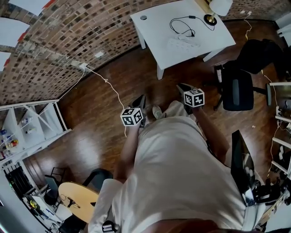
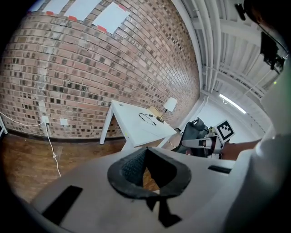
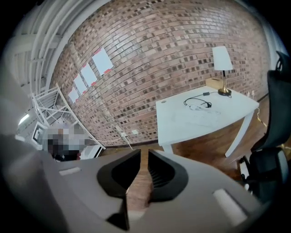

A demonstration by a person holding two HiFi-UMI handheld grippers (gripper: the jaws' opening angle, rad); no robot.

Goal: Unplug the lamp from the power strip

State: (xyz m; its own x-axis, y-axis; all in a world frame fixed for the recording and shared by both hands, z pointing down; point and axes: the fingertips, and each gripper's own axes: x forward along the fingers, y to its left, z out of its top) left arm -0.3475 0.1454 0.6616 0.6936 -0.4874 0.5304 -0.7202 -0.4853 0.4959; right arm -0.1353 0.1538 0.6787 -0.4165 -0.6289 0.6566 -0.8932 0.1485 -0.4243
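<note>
At the far end of the room stands a white table (image 1: 157, 27) bearing the lamp (image 1: 213, 8), its black cord (image 1: 182, 27) and a white power strip (image 1: 183, 44). I hold both grippers over the wood floor, well short of the table. The tips of my left gripper (image 1: 140, 101) meet, with nothing held (image 2: 145, 150). My right gripper (image 1: 183, 87) keeps a narrow gap between its jaws (image 3: 141, 151), and only floor shows through it. In the right gripper view the lamp (image 3: 222, 59) and cord (image 3: 198, 102) sit far ahead on the table (image 3: 182, 123).
A black office chair (image 1: 238, 88) stands right of the table. A thin white cable (image 1: 109, 86) runs from a wall socket (image 1: 82, 66) across the floor. White shelving (image 1: 36, 125) lines the left wall. A round wooden table (image 1: 77, 198) is behind me.
</note>
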